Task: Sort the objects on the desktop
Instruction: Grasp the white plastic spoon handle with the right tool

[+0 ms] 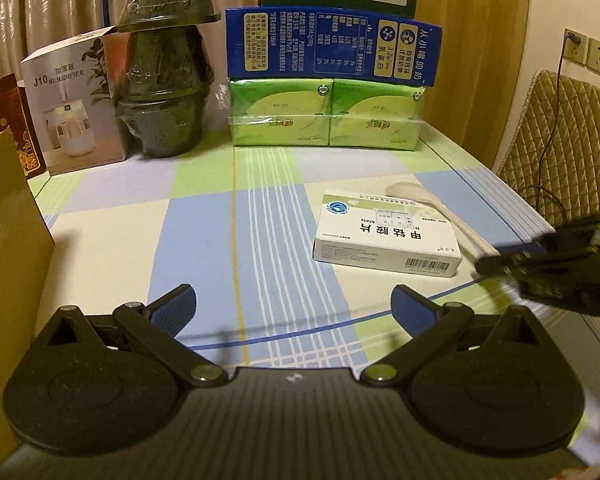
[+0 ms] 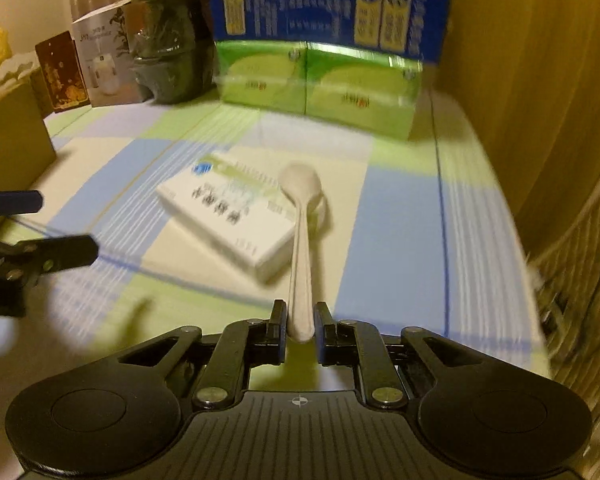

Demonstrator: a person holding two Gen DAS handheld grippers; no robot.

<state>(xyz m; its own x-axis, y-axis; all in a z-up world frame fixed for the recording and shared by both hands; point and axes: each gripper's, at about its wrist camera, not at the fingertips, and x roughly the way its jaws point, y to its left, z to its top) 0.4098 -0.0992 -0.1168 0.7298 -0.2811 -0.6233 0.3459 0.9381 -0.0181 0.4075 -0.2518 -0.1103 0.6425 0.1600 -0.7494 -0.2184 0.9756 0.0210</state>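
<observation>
The right gripper clamps the spoon handle's end.

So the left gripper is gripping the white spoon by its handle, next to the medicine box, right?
Not quite: the right gripper has its jaws shut on the white spoon by its handle, beside the medicine box, as the right wrist view shows. The left gripper is open, holding nothing.

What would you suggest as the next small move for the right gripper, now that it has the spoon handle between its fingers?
Probably a short lift straight up. The right gripper is closed on the spoon by its handle end, while the bowl sits over the medicine box; rising first should keep the box from being dragged. The left gripper is open and away.
</observation>
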